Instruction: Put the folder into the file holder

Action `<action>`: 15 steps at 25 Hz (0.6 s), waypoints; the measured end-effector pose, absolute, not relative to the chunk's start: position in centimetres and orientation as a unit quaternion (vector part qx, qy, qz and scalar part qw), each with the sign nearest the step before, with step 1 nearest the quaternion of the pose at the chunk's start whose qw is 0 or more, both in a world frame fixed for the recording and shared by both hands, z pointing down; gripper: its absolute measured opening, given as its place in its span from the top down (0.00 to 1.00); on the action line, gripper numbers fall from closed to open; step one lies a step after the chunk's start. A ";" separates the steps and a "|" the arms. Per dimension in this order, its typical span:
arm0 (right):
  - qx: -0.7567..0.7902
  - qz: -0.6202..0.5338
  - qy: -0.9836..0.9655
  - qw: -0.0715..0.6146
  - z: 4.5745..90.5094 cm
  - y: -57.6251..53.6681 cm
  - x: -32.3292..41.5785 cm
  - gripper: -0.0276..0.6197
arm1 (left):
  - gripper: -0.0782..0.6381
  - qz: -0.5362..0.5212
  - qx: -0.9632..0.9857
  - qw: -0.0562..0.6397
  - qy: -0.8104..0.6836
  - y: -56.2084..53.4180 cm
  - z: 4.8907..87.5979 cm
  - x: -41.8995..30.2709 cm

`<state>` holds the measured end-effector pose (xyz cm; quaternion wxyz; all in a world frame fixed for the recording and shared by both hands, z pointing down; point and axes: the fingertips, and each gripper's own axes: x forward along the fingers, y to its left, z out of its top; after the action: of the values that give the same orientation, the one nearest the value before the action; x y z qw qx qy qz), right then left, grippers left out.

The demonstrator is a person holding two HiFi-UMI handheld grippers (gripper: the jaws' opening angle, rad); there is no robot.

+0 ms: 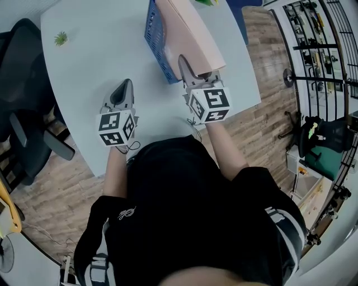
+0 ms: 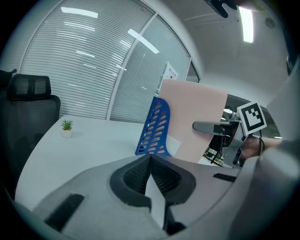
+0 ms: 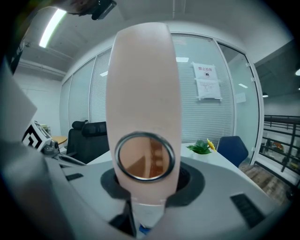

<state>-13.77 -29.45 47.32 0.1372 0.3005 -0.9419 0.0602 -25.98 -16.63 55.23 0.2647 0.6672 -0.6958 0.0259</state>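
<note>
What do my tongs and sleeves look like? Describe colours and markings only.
Left tongs and right tongs are grey and tapered, with dark ribbed pads; each carries a white cube of black square markers. The person wears a black short-sleeved top with white-striped sleeves.

Table [image 1: 100, 67]: pale top with rounded corners, standing on a wood-plank floor [image 1: 50, 206]. Items on the top:
- File holder [image 1: 158, 39]: blue, perforated, upright, toward the far edge.
- Plant [image 1: 60, 38]: small, potted, near the far left corner, well apart from the file holder.
- Second plant [image 1: 207, 2]: green, at the far edge.
</note>
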 end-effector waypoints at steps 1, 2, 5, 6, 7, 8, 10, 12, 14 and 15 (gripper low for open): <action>0.300 0.060 -0.942 0.139 47.5 -29.4 -13.8 0.75 | 0.89 0.026 0.667 0.265 -0.696 -16.6 55.3 -26.0; 0.299 0.060 -0.942 0.141 47.7 -29.4 -13.9 0.75 | 0.89 0.026 0.666 0.265 -0.696 -16.6 55.3 -26.1; 0.298 0.063 -0.941 0.148 48.3 -29.3 -14.0 0.75 | 0.89 0.026 0.666 0.265 -0.697 -16.5 55.3 -26.2; 0.297 0.064 -0.941 0.150 48.5 -29.2 -14.0 0.75 | 0.89 0.026 0.666 0.265 -0.697 -16.5 55.2 -26.2; 0.297 0.065 -0.940 0.151 48.7 -29.2 -13.9 0.75 | 0.89 0.026 0.665 0.265 -0.698 -16.5 55.3 -26.2; 0.297 0.066 -0.940 0.153 48.8 -29.2 -13.9 0.75 | 0.89 0.026 0.665 0.265 -0.698 -16.5 55.3 -26.2; 0.297 0.068 -0.940 0.155 49.2 -29.2 -14.0 0.74 | 0.89 0.026 0.664 0.266 -0.698 -16.6 55.4 -26.4; 0.297 0.070 -0.939 0.158 49.5 -29.2 -14.0 0.74 | 0.89 0.026 0.663 0.267 -0.699 -16.6 55.4 -26.4; 0.297 0.071 -0.939 0.160 49.9 -29.3 -14.1 0.74 | 0.89 0.025 0.663 0.267 -0.699 -16.6 55.4 -26.4; 0.297 0.071 -0.939 0.161 50.0 -29.3 -14.1 0.74 | 0.89 0.025 0.663 0.267 -0.699 -16.7 55.4 -26.4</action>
<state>-14.09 -29.26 50.00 0.1608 0.2968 -0.9386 0.0711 -26.44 -16.66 55.39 0.2666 0.6633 -0.6988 0.0251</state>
